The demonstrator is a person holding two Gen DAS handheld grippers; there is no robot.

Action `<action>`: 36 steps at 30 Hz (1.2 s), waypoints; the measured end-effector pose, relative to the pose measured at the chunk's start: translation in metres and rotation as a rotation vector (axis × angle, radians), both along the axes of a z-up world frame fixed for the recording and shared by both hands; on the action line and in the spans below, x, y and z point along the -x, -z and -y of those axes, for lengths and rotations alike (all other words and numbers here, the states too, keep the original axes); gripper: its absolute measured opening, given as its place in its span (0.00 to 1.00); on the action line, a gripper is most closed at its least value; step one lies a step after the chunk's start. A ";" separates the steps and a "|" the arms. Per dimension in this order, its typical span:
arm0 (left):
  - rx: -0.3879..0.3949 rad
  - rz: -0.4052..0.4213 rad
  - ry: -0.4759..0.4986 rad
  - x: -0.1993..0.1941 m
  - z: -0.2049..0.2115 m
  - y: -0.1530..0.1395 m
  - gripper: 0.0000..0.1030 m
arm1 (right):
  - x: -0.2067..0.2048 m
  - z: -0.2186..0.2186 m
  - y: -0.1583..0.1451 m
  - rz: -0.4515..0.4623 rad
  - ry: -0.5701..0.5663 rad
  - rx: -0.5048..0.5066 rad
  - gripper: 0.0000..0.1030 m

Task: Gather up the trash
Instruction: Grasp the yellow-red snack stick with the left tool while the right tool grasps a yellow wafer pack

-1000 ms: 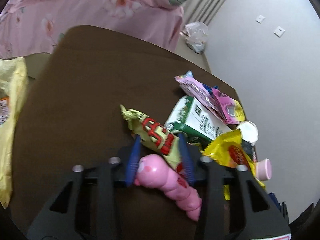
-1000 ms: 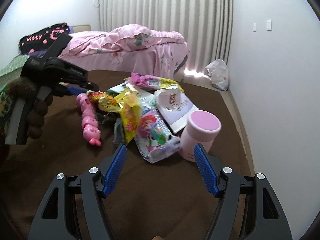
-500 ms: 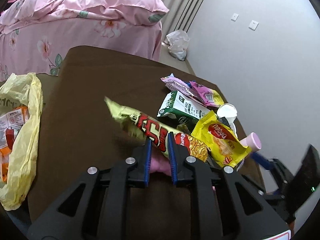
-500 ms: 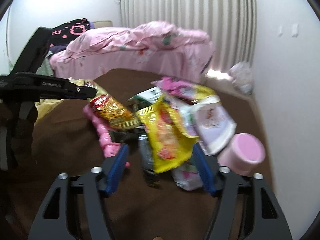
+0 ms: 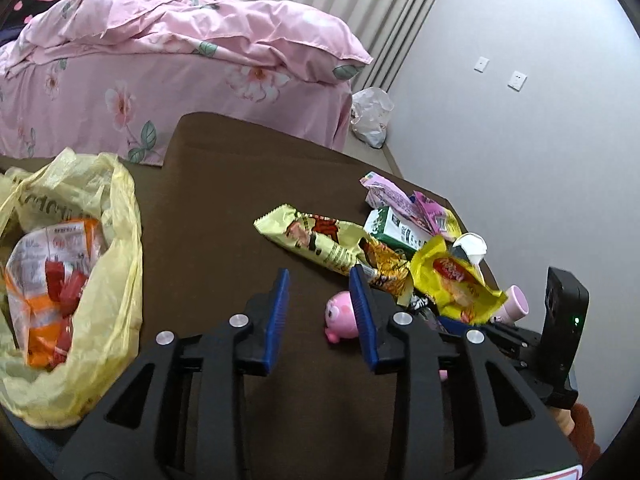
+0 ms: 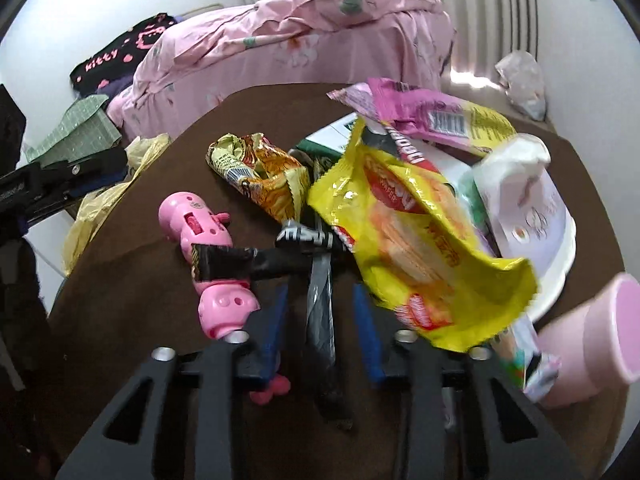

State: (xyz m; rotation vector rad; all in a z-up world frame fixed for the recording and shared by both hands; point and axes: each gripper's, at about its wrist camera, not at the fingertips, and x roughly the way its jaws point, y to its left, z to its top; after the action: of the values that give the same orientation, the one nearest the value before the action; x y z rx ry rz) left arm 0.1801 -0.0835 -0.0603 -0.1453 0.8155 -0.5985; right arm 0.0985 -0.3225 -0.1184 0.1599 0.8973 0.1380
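Left gripper [image 5: 321, 312] jaws sit apart, holding nothing. Right gripper [image 6: 320, 332] jaws straddle a grey wrapper [image 6: 320, 312], not closed. Trash pile on brown bench [image 5: 224, 208]; yellow bag [image 5: 104, 280] left.

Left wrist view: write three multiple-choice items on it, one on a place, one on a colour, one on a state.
1. Where does the yellow plastic bag lie?
A. left of the brown table
B. on the bed
C. under the pink cup

2. What colour is the pig toy?
A. green
B. pink
C. white

3. How is the left gripper?
A. shut on a wrapper
B. open, holding nothing
C. shut on the toy

Key: 1 A, the bag sits at the table's left edge; 2 B, its head is plainly pink; 3 B, its blue pads stand apart with only table between.
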 end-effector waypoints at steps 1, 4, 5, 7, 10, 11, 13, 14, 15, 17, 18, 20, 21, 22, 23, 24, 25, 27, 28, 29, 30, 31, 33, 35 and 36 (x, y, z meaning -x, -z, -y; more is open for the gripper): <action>0.000 0.011 0.016 -0.002 0.002 -0.002 0.31 | 0.006 -0.004 0.000 0.002 -0.012 0.022 0.21; -0.014 0.089 0.123 -0.019 0.020 -0.012 0.38 | 0.023 -0.014 -0.001 -0.002 -0.045 0.060 0.21; -0.024 0.109 0.175 -0.028 0.028 -0.013 0.39 | 0.028 -0.015 -0.001 -0.002 -0.046 0.076 0.21; -0.068 0.123 0.246 -0.049 0.049 -0.011 0.39 | 0.043 -0.018 -0.002 -0.005 -0.043 0.118 0.21; -0.122 0.059 0.326 -0.089 0.080 0.006 0.39 | 0.055 -0.011 -0.001 -0.012 -0.018 0.107 0.35; -0.138 0.034 0.326 -0.097 0.085 0.013 0.39 | 0.060 -0.007 0.000 -0.014 -0.005 0.084 0.44; -0.178 -0.055 0.322 -0.114 0.089 0.031 0.39 | 0.070 -0.004 0.002 0.006 -0.016 0.051 0.48; -0.183 -0.079 0.317 -0.115 0.088 0.036 0.39 | 0.072 -0.004 0.002 0.009 -0.021 0.061 0.48; -0.180 -0.103 0.312 -0.115 0.085 0.041 0.39 | 0.075 -0.006 0.002 0.006 -0.031 0.085 0.48; -0.139 -0.160 0.311 -0.106 0.070 0.046 0.39 | 0.077 -0.006 0.002 -0.002 -0.039 0.095 0.50; -0.131 -0.180 0.306 -0.100 0.063 0.048 0.39 | 0.076 -0.005 0.001 -0.007 -0.041 0.088 0.50; -0.119 -0.195 0.295 -0.079 0.047 0.047 0.39 | 0.074 -0.002 0.000 -0.018 -0.041 0.071 0.50; -0.118 -0.204 0.293 -0.070 0.040 0.047 0.39 | 0.073 0.000 -0.002 -0.026 -0.024 0.059 0.50; -0.112 -0.215 0.294 -0.059 0.032 0.046 0.39 | 0.073 0.002 -0.005 -0.024 -0.006 0.049 0.50; -0.102 -0.230 0.301 -0.049 0.024 0.046 0.39 | 0.074 0.003 -0.008 -0.014 0.001 0.039 0.50; -0.096 -0.239 0.306 -0.042 0.020 0.045 0.39 | 0.077 0.005 -0.014 0.015 -0.001 0.020 0.50; -0.093 -0.241 0.311 -0.031 0.013 0.044 0.39 | 0.079 0.006 -0.019 0.038 -0.002 0.014 0.50; -0.094 -0.213 0.283 -0.018 0.005 0.039 0.39 | 0.085 0.008 -0.033 0.106 0.006 0.029 0.50; -0.093 -0.200 0.268 -0.016 0.006 0.035 0.39 | 0.089 0.009 -0.041 0.142 0.013 0.060 0.50; -0.087 -0.184 0.254 -0.012 0.006 0.032 0.40 | 0.091 0.010 -0.046 0.165 0.023 0.098 0.50; -0.078 -0.171 0.241 -0.007 0.008 0.028 0.41 | 0.092 0.010 -0.049 0.178 0.035 0.138 0.50; -0.068 -0.167 0.239 -0.005 0.012 0.027 0.44 | 0.092 0.010 -0.052 0.186 0.049 0.184 0.50; -0.056 -0.158 0.255 0.005 0.027 0.024 0.46 | 0.091 0.011 -0.055 0.190 0.050 0.209 0.50; -0.105 -0.132 0.258 0.009 0.044 0.025 0.46 | 0.094 0.013 -0.053 0.187 0.045 0.167 0.50; -0.138 -0.121 0.252 0.010 0.051 0.026 0.46 | 0.094 0.014 -0.051 0.178 0.037 0.135 0.50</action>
State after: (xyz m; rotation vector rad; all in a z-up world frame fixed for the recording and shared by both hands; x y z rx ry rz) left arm 0.1700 -0.1347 -0.0866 0.0486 0.9984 -0.7732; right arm 0.0042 -0.3365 -0.0677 0.0378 0.7234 0.0558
